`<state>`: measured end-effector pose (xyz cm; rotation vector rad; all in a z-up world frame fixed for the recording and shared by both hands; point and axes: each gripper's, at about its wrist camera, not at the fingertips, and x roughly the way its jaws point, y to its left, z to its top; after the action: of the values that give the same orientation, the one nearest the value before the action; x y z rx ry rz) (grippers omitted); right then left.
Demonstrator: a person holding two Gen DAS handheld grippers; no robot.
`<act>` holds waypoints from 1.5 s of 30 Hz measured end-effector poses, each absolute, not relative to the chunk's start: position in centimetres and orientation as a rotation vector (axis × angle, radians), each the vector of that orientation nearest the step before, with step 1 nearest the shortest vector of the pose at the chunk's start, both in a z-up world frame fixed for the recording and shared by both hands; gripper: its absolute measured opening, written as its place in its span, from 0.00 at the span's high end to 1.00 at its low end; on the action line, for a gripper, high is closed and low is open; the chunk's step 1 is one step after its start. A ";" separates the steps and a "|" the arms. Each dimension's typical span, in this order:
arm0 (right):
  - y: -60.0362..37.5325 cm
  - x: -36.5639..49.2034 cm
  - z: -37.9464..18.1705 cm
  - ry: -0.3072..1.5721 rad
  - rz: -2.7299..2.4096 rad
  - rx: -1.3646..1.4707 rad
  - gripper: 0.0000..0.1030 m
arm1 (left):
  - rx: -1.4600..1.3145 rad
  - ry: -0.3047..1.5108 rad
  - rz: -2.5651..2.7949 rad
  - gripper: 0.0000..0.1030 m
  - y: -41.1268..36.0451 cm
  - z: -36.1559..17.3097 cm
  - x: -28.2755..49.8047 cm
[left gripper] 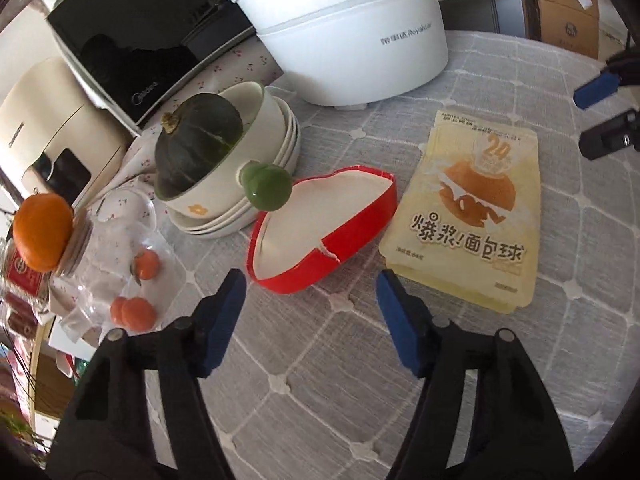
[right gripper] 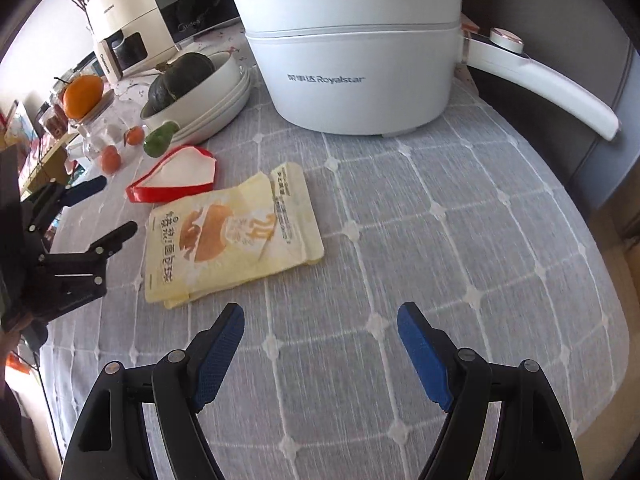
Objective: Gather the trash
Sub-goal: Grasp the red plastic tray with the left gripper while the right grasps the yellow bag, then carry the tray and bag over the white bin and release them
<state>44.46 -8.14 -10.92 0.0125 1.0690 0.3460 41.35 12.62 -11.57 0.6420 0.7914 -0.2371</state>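
Observation:
A torn red paper box lid (left gripper: pixel 320 232) with a white inside lies on the grey tablecloth (left gripper: pixel 320 360); it also shows in the right wrist view (right gripper: pixel 176 182). A yellow snack bag (left gripper: pixel 468 216) lies flat to its right, and shows in the right wrist view (right gripper: pixel 232 240). My left gripper (left gripper: pixel 312 284) is open and empty, just in front of the red lid. My right gripper (right gripper: pixel 320 316) is open and empty, just right of the bag's near end. Each gripper shows in the other's view: the right (left gripper: pixel 596 120), the left (right gripper: pixel 108 208).
A white electric pot (right gripper: pixel 352 48) with a long handle stands at the back. Stacked bowls hold a dark green squash (left gripper: pixel 200 140). A green pear-shaped fruit (left gripper: pixel 268 188), small oranges (left gripper: pixel 134 312), a jar topped by an orange (left gripper: pixel 42 236) and appliances crowd the left.

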 end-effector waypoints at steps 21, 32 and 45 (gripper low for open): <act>-1.2 45.9 -13.9 0.964 0.464 -0.187 0.87 | 0.552 0.808 -0.367 0.77 11.6 -13.1 41.5; -4.6 40.8 -10.7 0.975 0.464 -0.115 0.94 | 0.388 0.825 -0.353 0.87 11.5 -9.6 35.5; -9.7 31.7 -5.7 0.944 0.398 -0.087 0.95 | 0.256 0.846 -0.327 0.87 9.3 -6.0 25.5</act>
<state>31.73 -9.67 -5.67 -0.0867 0.9440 0.3984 25.49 9.28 -5.98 0.2564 0.8459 -0.3266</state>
